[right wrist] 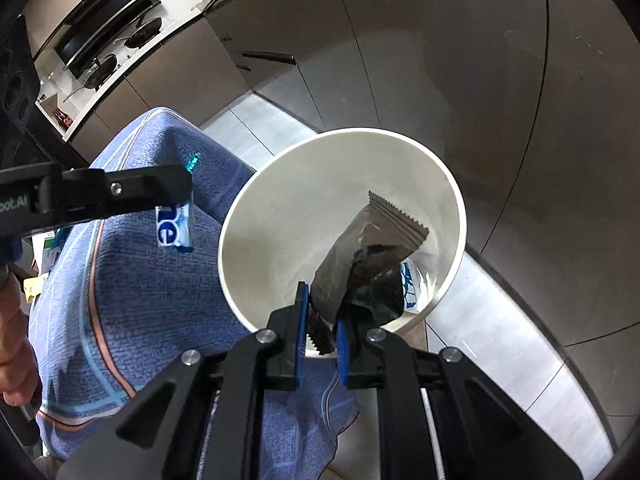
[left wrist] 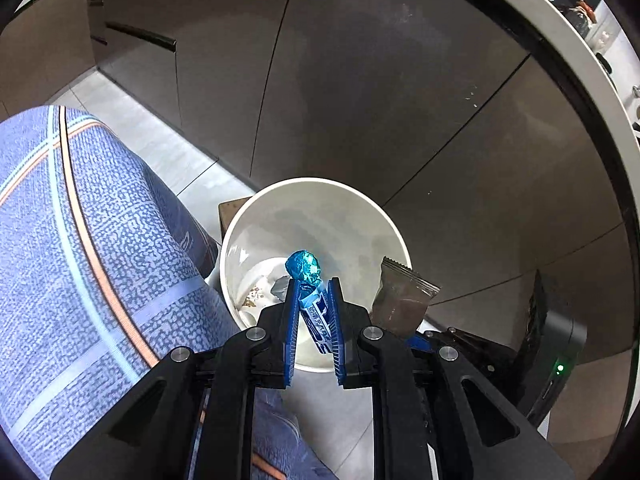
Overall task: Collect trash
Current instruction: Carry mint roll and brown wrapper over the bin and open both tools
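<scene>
The left claw (left wrist: pixel 314 300) is clamped on a blue-and-white wrapper (left wrist: pixel 310 292), whose crumpled shiny blue end sticks out past the fingertips, over the open mouth of the white bin (left wrist: pixel 256 216) below it. The right claw (right wrist: pixel 320 312) pinches a brown foil wrapper (right wrist: pixel 372 240) by its lower end; the serrated top reaches ahead of the claw, inside the bin's rim. More trash lies on the bin's bottom. A person's blue-clad leg (left wrist: pixel 80 240) stands left of both claws.
</scene>
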A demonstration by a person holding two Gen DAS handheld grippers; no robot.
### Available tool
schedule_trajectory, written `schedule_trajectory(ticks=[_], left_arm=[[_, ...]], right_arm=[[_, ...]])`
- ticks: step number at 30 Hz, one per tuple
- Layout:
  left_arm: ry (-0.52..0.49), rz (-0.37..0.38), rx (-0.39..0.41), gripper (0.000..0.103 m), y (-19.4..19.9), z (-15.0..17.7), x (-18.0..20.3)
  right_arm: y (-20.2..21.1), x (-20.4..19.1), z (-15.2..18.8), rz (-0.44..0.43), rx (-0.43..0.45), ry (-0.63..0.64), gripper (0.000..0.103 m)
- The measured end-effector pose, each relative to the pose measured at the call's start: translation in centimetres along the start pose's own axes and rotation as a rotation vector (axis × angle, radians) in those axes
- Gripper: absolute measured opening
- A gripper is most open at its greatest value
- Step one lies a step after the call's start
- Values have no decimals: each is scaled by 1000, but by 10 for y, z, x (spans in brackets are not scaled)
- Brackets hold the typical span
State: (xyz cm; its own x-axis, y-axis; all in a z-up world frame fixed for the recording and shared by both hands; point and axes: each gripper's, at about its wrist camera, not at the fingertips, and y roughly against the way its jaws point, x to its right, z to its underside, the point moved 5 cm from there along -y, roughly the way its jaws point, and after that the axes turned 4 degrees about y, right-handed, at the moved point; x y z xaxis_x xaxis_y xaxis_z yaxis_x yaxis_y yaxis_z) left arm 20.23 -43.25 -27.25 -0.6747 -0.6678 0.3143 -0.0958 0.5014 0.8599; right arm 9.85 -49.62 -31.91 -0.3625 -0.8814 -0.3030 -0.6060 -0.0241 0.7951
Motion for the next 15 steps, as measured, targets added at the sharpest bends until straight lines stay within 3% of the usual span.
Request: schedule_trajectory(ticks=[3,4,5,8,10,13,15], left_arm=[[9,-14,20,20,0,-2,-2],[5,-18,29,32,1,-2,-1],[6,-29,41,51,5,0,1],[16,-56,106,76,17,-5,-3],[30,-69,133,84,24,-7,-6],[44,-68,158,93,31,-10,-7],[48,-73,177,94,36,-10,-9]], right_arm=[[-4,-3,2,-3,-3,16,25],[-5,-4,3,6,2,30,36],[-5,-4,2,11,10,44,47],[-3,-8,6,8,25,77,73],[-1,-10,8,7,27,89,77],[2,-13,13,-1,39,95,90],[2,-16,14,-19,39,100,90]])
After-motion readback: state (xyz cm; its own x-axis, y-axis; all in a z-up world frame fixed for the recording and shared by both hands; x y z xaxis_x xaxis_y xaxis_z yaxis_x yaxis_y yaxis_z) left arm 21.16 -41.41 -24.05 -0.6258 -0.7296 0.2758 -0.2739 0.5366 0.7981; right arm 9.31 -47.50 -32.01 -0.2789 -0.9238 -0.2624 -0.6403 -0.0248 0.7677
